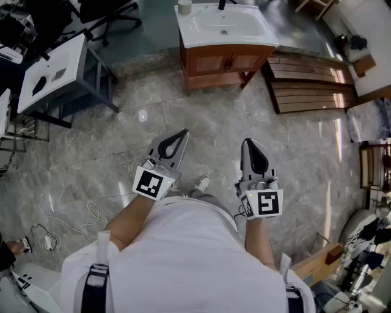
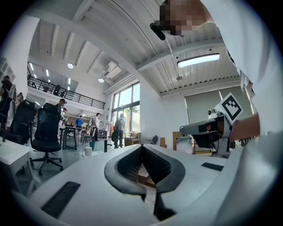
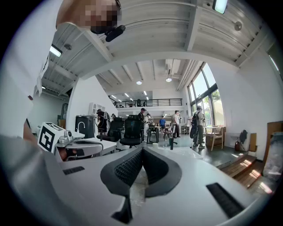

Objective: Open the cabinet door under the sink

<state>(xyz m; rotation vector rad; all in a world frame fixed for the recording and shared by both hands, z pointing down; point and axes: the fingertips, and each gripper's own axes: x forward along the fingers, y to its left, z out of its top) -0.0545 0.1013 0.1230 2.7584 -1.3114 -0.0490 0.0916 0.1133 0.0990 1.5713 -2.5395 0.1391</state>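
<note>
Closest in, the person's white shirt point(image 1: 183, 244) fills the bottom of the head view, with both forearms held out just in front of it. The left gripper point(image 1: 183, 132) points forward and a little to the right; its own view shows the black ribbed jaws point(image 2: 142, 145) together at the tips, with nothing between them. The right gripper point(image 1: 247, 142) points straight ahead beside it, the two well apart, and its jaws point(image 3: 142, 149) are likewise together at the tips and hold nothing. Between the grippers a white shoe point(image 1: 200, 183) stands on the grey marble-patterned floor point(image 1: 201, 122), and a thin white cable point(image 1: 73, 223) lies looped on the floor to the left. Farther off on the left stands a white worktop with a dark cut-out on a grey metal frame point(image 1: 55, 73). To the right lies a low brown slatted wooden platform point(image 1: 311, 82). Farthest ahead, well apart from both grippers, stands the small wooden cabinet point(image 1: 223, 79) under a white sink basin point(image 1: 223, 24); its two cabinet doors point(image 1: 211, 63) are both shut. A white cup point(image 1: 184, 7) sits on the basin's left rear corner.
</note>
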